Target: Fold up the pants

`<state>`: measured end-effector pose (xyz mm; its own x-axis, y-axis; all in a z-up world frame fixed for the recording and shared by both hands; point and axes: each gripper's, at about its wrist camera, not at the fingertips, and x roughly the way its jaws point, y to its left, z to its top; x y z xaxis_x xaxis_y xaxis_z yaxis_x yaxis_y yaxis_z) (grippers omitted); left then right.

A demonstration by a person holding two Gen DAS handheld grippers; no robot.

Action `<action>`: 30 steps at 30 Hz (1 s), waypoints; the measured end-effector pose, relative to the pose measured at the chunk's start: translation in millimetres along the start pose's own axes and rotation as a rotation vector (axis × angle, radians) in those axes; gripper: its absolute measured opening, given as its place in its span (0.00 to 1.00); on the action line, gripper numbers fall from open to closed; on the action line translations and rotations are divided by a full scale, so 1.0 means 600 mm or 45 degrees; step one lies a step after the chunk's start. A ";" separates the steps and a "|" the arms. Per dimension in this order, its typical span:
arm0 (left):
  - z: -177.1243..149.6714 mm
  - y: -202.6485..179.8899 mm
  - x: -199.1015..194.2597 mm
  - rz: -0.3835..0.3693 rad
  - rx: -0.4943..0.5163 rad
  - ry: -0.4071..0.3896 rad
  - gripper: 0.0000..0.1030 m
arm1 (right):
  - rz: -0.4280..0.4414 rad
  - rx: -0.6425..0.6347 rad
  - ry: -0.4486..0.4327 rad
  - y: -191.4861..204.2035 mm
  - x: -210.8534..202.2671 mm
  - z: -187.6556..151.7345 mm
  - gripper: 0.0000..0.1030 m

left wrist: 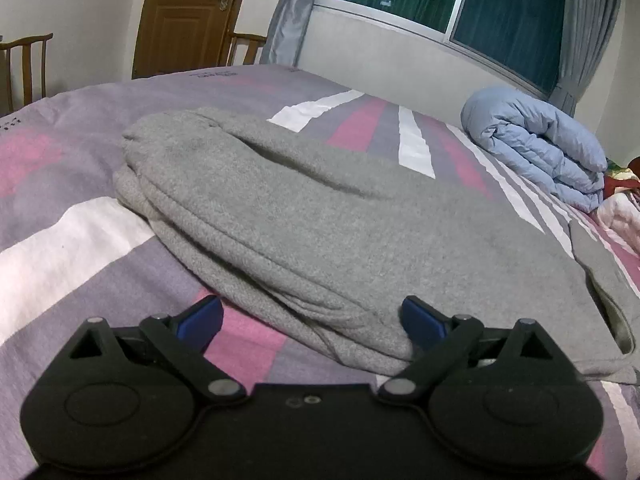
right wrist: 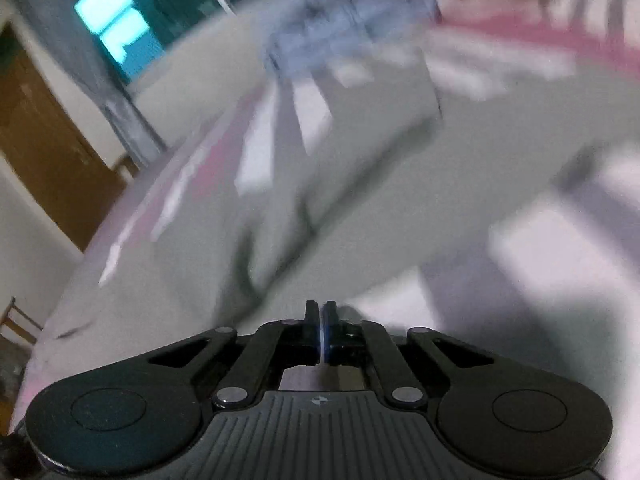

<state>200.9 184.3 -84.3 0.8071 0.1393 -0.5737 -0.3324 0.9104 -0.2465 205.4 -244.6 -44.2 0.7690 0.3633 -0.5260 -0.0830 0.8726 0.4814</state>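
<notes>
Left claw [left wrist: 312, 320] is sitting spread before folded pants [left wrist: 304, 216]; right claw [right wrist: 320, 316] is pressed together, pinching nothing visible, its view blurring

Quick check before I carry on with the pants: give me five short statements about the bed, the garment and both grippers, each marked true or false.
1. The left gripper is open. True.
2. The gray pants hang in the air off the bed. False: they lie on the striped bedspread.
3. The right gripper is wide open. False: its jaws are shut, with no cloth visible between them.
4. A rolled light blue quilt lies beyond the pants, near the window. True.
5. The pants are black. False: they are gray.
</notes>
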 end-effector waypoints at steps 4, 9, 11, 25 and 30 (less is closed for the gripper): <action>0.000 0.000 0.000 0.000 -0.001 -0.003 0.88 | -0.001 -0.106 -0.027 0.042 0.034 0.069 0.20; 0.004 0.004 0.001 -0.006 -0.011 0.000 0.89 | -0.071 -0.264 0.035 0.093 0.121 0.117 0.61; 0.007 0.004 0.001 0.005 -0.014 -0.001 0.90 | -0.119 -0.344 0.105 0.114 0.160 0.108 0.61; 0.010 -0.001 0.005 0.045 -0.009 -0.006 0.91 | -0.185 -0.313 -0.065 0.057 0.059 0.060 0.03; 0.008 -0.003 0.005 0.052 -0.005 -0.007 0.91 | -0.170 -0.041 0.141 -0.072 0.055 -0.007 0.04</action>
<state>206.1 184.7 -81.5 0.7955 0.1784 -0.5790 -0.3670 0.9023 -0.2261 231.5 -268.8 -85.1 0.7000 0.2759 -0.6587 -0.0064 0.9248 0.3805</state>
